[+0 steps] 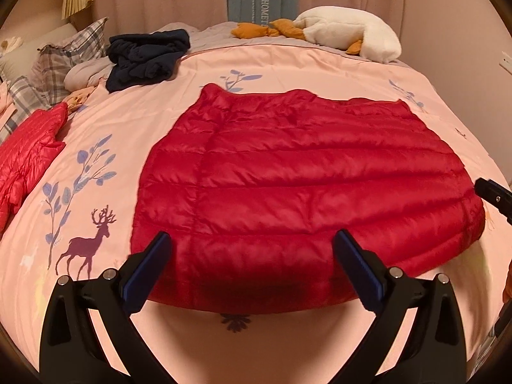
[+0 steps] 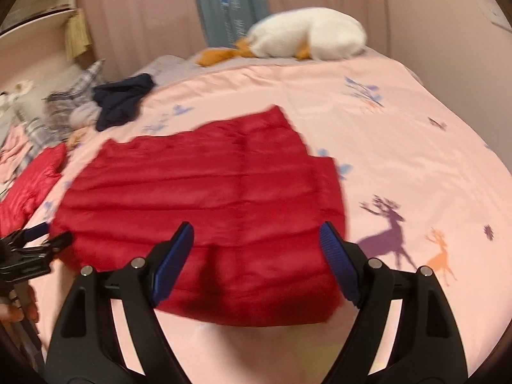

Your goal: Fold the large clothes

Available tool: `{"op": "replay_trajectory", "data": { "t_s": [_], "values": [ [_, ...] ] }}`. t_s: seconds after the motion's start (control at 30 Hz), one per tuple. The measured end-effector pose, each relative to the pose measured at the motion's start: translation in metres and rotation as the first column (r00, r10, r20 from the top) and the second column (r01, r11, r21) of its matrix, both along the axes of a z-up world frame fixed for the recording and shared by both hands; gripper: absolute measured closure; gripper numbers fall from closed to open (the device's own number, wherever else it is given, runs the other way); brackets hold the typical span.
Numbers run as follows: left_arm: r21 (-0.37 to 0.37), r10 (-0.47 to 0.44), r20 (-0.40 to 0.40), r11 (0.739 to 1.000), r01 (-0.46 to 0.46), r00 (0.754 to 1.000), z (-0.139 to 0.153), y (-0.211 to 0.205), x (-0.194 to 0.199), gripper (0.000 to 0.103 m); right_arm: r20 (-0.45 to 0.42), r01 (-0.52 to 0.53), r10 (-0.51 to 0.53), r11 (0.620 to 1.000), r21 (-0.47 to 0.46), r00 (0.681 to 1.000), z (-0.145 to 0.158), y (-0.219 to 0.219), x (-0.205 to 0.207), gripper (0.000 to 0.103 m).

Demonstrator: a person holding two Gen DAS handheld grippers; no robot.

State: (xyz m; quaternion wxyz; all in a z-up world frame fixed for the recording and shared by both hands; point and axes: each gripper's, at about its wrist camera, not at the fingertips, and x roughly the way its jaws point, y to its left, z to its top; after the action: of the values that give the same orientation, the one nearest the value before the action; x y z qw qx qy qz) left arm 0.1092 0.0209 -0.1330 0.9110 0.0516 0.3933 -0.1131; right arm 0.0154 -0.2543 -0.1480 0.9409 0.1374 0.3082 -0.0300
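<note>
A red quilted down jacket (image 1: 288,176) lies flat, folded into a broad rectangle, on the pink bedspread (image 1: 128,112). It also shows in the right wrist view (image 2: 204,198), which is blurred. My left gripper (image 1: 252,249) is open and empty, just above the jacket's near edge, left part. My right gripper (image 2: 256,243) is open and empty above the jacket's near right corner. The right gripper's tip shows at the right edge of the left wrist view (image 1: 494,196). The left gripper shows at the left edge of the right wrist view (image 2: 35,243).
A second red jacket (image 1: 25,160) lies at the bed's left edge. A dark navy garment (image 1: 147,57) is bunched at the back left, next to plaid pillows (image 1: 64,60). A white plush goose (image 1: 345,33) lies at the back. Curtains hang behind the bed.
</note>
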Motion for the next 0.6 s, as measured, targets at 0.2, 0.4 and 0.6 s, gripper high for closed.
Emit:
{"op": "replay_trajectory", "data": {
  "t_s": [0.2,0.4,0.6],
  "values": [
    [0.017,-0.018,-0.012,1.000,0.018,1.000,-0.012,-0.012,-0.001,0.001,-0.053,-0.075,0.073,0.997,-0.036,0.996,-0.014,0.030,0.014,0.021],
    [0.025,-0.023,-0.036,0.999,0.024,0.999,-0.022,-0.011,-0.003,0.001,-0.088,-0.060,0.058,0.998,-0.028,0.994,-0.033,0.026,0.016,0.021],
    [0.023,-0.021,-0.043,0.999,0.022,0.999,-0.026,-0.009,-0.003,0.001,-0.094,-0.038,0.037,0.999,-0.016,0.995,-0.035,0.017,0.011,0.021]
  ]
}}
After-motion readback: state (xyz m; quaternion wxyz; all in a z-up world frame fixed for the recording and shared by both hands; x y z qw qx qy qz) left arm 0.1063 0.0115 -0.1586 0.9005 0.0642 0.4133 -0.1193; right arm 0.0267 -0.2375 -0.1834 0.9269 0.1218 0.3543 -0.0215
